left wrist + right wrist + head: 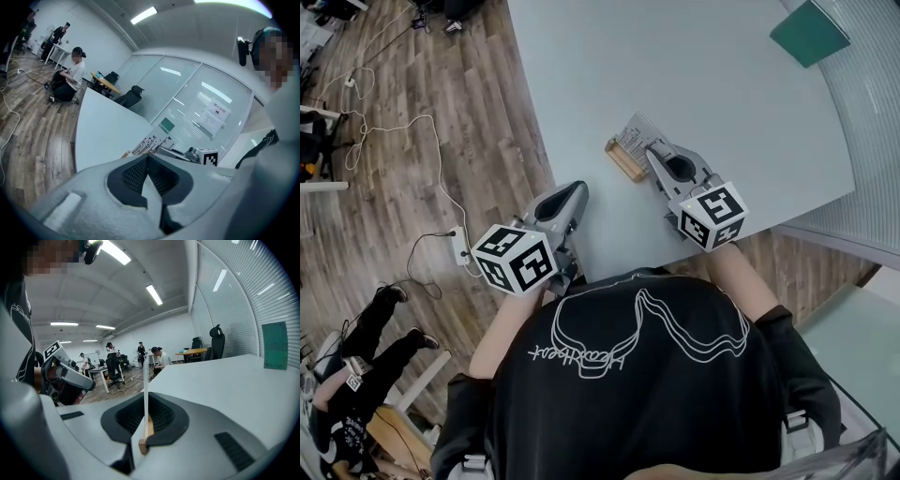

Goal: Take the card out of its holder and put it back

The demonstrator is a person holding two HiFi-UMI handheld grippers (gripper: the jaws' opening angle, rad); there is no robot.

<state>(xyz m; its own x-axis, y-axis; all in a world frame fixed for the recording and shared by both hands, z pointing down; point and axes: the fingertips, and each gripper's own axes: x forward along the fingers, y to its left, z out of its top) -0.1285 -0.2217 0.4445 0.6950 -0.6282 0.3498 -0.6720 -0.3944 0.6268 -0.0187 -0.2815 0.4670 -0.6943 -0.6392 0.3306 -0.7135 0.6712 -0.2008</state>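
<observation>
Near the front of the pale table (694,84) a card (636,131) stands in the slot of a small wooden holder (623,161), its face white with small black marks. The right gripper (652,152) reaches in from the person's side, and its tips meet the card just above the holder. In the right gripper view the card (146,380) shows edge-on as a thin upright line. The right gripper (145,420) has its jaws pressed onto it from both sides, with the holder (146,436) directly below at the card's foot. The card's lower edge is down in the wood, though the slot itself is hard to make out. The left gripper (573,193) is held well apart from the holder, at the table's near left edge, partly over the wooden floor (412,112). In the left gripper view the left gripper (147,160) has its jaws together with nothing between them, and it points across the table (103,126) toward the card (152,144) and the right gripper (187,153) beyond. A green pad (809,31) lies at the far right corner of the table, well away from the holder. A white cable (403,141) trails over the floor to a power strip (459,246) beside the table.
</observation>
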